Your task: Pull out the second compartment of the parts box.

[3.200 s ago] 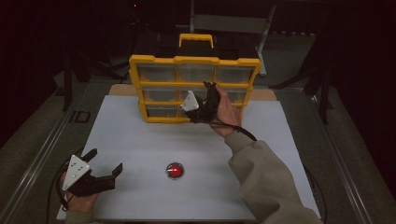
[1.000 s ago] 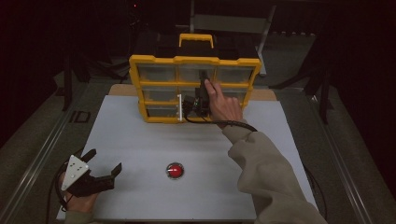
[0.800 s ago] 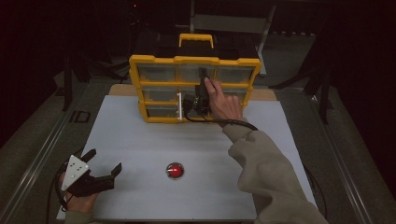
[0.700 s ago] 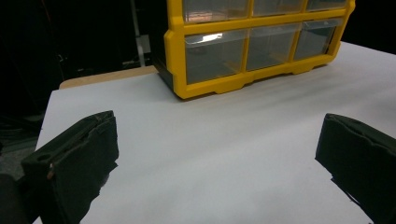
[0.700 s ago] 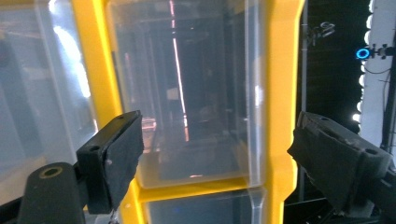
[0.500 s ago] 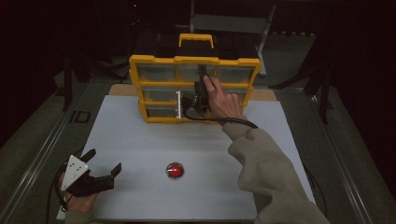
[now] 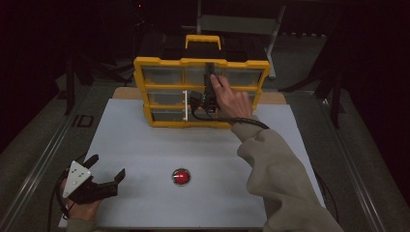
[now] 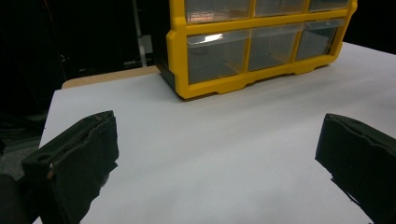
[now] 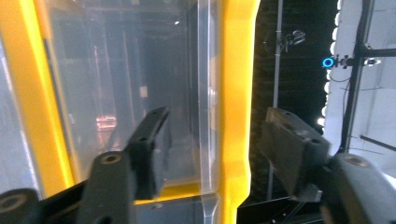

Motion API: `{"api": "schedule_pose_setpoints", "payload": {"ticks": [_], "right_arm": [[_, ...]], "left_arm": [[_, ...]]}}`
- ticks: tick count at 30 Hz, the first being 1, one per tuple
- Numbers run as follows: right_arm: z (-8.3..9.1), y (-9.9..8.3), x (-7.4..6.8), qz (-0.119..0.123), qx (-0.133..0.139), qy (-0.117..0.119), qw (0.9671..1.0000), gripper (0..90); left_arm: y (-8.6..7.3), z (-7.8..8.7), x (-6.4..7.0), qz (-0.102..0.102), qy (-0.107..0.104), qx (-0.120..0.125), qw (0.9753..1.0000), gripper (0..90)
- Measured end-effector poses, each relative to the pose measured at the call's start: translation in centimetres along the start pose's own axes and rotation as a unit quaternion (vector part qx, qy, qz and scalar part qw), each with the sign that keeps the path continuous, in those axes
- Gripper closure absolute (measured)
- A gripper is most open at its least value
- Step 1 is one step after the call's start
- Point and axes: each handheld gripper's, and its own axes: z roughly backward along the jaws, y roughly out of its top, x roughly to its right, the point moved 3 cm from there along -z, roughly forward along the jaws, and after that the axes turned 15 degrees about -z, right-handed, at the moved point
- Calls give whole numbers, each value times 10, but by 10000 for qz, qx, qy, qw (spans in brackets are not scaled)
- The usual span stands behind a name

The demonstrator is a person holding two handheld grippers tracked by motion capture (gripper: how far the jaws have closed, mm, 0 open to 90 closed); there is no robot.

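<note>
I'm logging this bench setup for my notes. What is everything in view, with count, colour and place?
Drawer cabinet: one, yellow frame with clear drawers and a yellow carry handle, at the far edge of the board.
Button: one, red, on the near middle of the board.
Board: one, white, covering the table top.
Left tool: one, black with a grey three-cornered plate, resting near the board's near left corner, jaws apart.
Right tool: one, black, held up at the cabinet's top middle drawer, jaws open astride the yellow frame edge.
Sleeve: one, beige, on the right arm.
</note>
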Motion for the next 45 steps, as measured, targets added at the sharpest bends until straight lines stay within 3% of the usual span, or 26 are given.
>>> {"api": "schedule_pose_setpoints", "payload": {"ticks": [12,22,36,45], "right_arm": [[-4,-6,4,216,7,-245,9995,475],[-7,-9,5,232,-12,-368,9991,496],[-4,-9,5,259,51,-434,9987,520],[2,-10,6,284,76,-285,9992,592]], "left_arm": [[0,-1,0,0,-24,-14,10000,0],[0,-1,1,2,-24,-20,10000,0],[-1,0,0,15,-21,-14,10000,0],[-1,-1,0,10,-23,-24,10000,0]]}}
